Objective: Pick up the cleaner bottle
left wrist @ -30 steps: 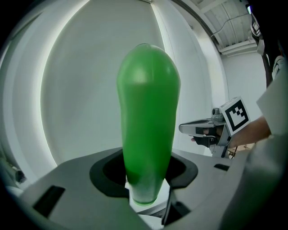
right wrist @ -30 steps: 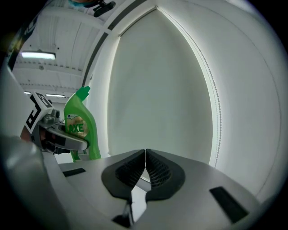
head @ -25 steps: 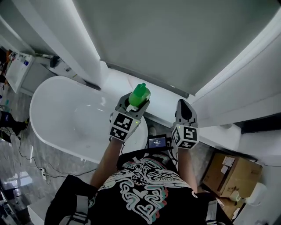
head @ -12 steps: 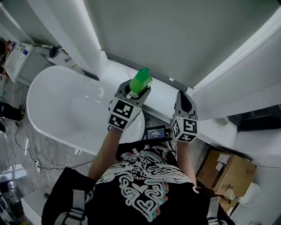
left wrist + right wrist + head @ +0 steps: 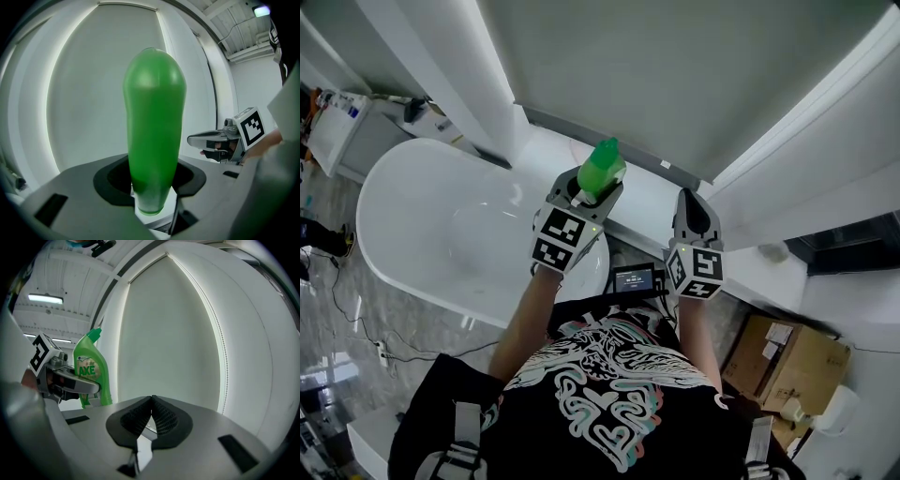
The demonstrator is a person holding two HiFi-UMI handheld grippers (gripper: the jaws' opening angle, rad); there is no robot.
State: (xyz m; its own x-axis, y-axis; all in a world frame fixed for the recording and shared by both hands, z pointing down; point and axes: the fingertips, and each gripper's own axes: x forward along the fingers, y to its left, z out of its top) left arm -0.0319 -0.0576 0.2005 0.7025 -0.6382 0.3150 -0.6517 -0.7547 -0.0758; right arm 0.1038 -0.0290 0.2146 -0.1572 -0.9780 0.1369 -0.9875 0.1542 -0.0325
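Observation:
The green cleaner bottle [image 5: 602, 169] stands upright between the jaws of my left gripper [image 5: 589, 192], which is shut on its lower body. In the left gripper view the bottle [image 5: 153, 126] fills the middle, and the dark pads [image 5: 112, 180] press its sides. The right gripper view shows the bottle's label [image 5: 92, 373] off to the left. My right gripper [image 5: 692, 208] hovers to the right of the bottle, apart from it. Its ribbed pads [image 5: 161, 417] meet with nothing between them.
A white bathtub [image 5: 441, 225] lies below and to the left. A white ledge [image 5: 652, 202] runs under both grippers, with a pale blind behind it. A cardboard box [image 5: 787, 352] sits on the floor at lower right. A small screen [image 5: 635, 278] hangs at the person's chest.
The head view has shifted a little. Both grippers and the bottle keep their places, and the grip is the same.

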